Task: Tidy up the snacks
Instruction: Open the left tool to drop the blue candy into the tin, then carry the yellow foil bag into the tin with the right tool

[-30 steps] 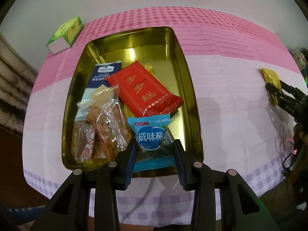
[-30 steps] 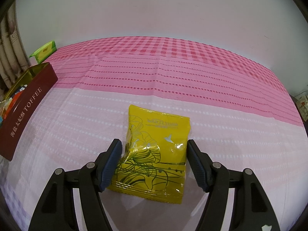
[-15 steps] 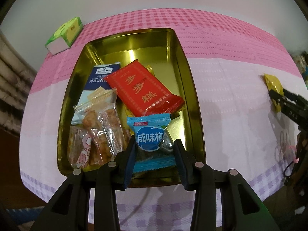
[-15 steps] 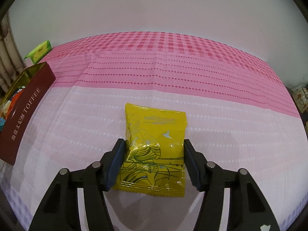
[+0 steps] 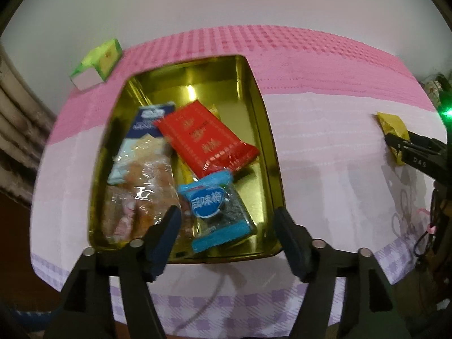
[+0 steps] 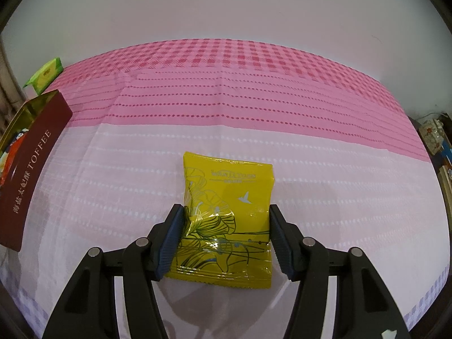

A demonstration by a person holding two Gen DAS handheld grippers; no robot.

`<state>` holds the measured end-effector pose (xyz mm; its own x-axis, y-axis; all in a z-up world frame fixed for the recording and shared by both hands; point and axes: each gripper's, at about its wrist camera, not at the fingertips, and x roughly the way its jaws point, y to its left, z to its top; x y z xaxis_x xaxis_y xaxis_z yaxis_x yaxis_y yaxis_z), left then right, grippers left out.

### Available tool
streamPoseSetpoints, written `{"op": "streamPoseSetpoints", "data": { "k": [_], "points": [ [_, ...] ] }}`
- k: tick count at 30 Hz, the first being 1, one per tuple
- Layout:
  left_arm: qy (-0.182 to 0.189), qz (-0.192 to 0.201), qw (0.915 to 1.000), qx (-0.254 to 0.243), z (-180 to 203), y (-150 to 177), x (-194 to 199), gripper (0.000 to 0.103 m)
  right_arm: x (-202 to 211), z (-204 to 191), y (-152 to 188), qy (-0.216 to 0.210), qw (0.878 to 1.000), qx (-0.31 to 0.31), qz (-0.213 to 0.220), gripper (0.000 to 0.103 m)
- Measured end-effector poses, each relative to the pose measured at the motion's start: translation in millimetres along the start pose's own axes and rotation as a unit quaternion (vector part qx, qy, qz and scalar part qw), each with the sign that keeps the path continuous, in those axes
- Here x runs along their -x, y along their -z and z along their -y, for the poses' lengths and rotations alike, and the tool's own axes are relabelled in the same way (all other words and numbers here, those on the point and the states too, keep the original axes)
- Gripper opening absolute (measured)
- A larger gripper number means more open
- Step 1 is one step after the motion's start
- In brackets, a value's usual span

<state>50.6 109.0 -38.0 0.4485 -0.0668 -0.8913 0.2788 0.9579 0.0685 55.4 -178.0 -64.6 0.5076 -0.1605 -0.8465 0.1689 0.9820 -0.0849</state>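
Observation:
A blue plum-candy packet (image 5: 210,202) lies in the near end of the gold tin (image 5: 271,169), partly on other snacks. My left gripper (image 5: 226,214) hovers over it with its jaws opening, and the pads stand clear of the packet on both sides. Beside it in the tin are a red packet (image 5: 203,138), clear packs of brown snacks (image 5: 141,186) and a blue-and-white packet (image 5: 147,124). On the cloth to the right, a yellow packet (image 6: 226,197) lies flat, and my right gripper (image 6: 226,223) is shut on its two long edges.
The tin's maroon outer wall (image 6: 31,152) reads TOFFEE and stands at the left of the right wrist view. A green box (image 5: 97,63) sits at the table's far left corner. Pink checked cloth (image 6: 226,99) covers the table. Clutter (image 6: 435,135) lies beyond the right edge.
My left gripper's jaws have spread apart and let go of the blue packet, which now rests in the tin. My right gripper's jaws closed onto the yellow packet's sides.

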Motion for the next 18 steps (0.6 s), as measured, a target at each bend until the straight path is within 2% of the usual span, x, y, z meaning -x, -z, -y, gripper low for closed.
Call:
{"op": "streamPoseSetpoints", "data": {
  "k": [2,5,10,14,18],
  "points": [
    [-0.011,0.012,0.9998,-0.010,3,1,5,0.074,2,-1,-1,-0.003,1.000,-0.007,-0.003,0.055],
    [0.001,0.021,0.9998,-0.003,0,2,10,0.076,7,-6,-2,-0.001,1.000,-0.006,-0.001,0.055],
    [0.007,0.034,0.9992,0.021,-9,2,19,0.079,18,-20,-5,-0.013,1.000,-0.009,0.001,0.055],
    [0.009,0.034,0.9975,0.061,-26,0,24,0.082,29,-37,-8,-0.026,1.000,-0.003,0.004,0.055],
    [-0.027,0.046,0.9942,0.093,-46,2,32,0.082,39,-59,-13,-0.038,0.999,0.013,0.008,0.055]
  ]
}}
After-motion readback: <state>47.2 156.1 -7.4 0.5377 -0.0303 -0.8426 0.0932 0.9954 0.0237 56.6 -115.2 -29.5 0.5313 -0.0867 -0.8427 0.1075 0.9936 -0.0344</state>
